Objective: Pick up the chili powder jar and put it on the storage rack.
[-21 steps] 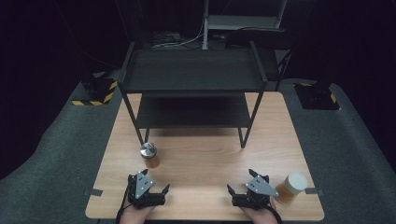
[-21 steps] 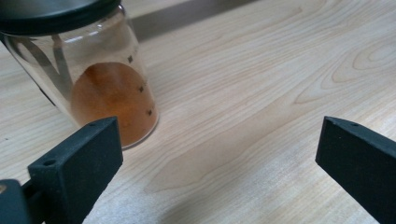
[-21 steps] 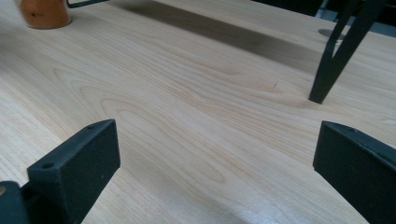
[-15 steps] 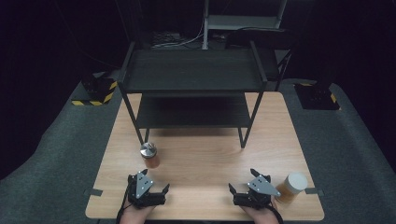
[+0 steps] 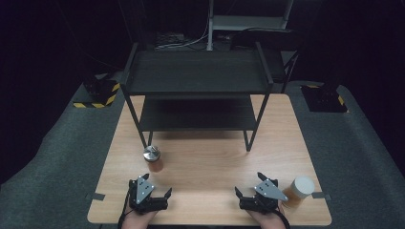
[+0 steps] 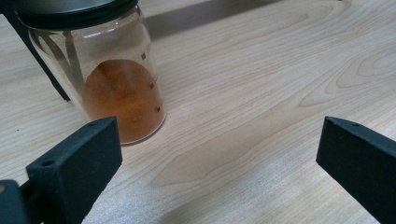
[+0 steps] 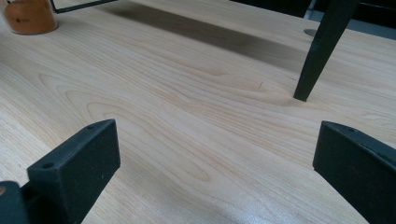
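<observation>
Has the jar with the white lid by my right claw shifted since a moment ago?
No. The white-lidded jar sits at the same spot near the table's right front edge, beside the right claw.
</observation>
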### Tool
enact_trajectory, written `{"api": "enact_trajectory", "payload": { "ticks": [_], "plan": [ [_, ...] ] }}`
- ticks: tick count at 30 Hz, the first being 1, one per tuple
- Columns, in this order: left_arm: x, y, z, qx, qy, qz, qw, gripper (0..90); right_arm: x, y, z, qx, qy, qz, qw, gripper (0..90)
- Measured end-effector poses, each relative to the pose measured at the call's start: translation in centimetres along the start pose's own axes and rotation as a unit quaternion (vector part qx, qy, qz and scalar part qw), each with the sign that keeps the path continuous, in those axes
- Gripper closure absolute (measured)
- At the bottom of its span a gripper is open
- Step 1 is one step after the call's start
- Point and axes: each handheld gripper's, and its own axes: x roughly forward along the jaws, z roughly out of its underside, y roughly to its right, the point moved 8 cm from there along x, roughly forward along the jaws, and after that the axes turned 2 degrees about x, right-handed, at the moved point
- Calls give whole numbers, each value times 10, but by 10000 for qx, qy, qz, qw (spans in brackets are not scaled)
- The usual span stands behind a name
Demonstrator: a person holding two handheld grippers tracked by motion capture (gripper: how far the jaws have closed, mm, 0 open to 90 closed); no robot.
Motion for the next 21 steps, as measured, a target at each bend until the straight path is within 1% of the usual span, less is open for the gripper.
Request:
{"api": "enact_trajectory", "payload": {
  "ticks": [4, 9, 14, 17, 20, 21],
  "plan": [
    [0, 0, -1, -11, -69, 61, 10000, 4, -1, 3, 1, 40, 1, 0, 10000, 1],
    [0, -1, 0, -48, -31, 45, 10000, 4, -2, 4, 1, 82, 20, 13, 10000, 1],
    [-1, -1, 1, -64, 21, 28, 10000, 4, -3, 2, 2, -12, 26, 32, 10000, 1],
    [-2, -3, 2, -86, 79, 52, 9999, 4, -3, 2, 2, 6, 39, 36, 10000, 1],
    [-2, -4, 3, -138, 124, 38, 9998, 4, -3, 3, 2, 14, 32, 29, 10000, 1],
    [-3, -5, 3, -127, 127, 28, 9998, 4, -3, 3, 2, 16, 25, 30, 10000, 1]
  ]
}}
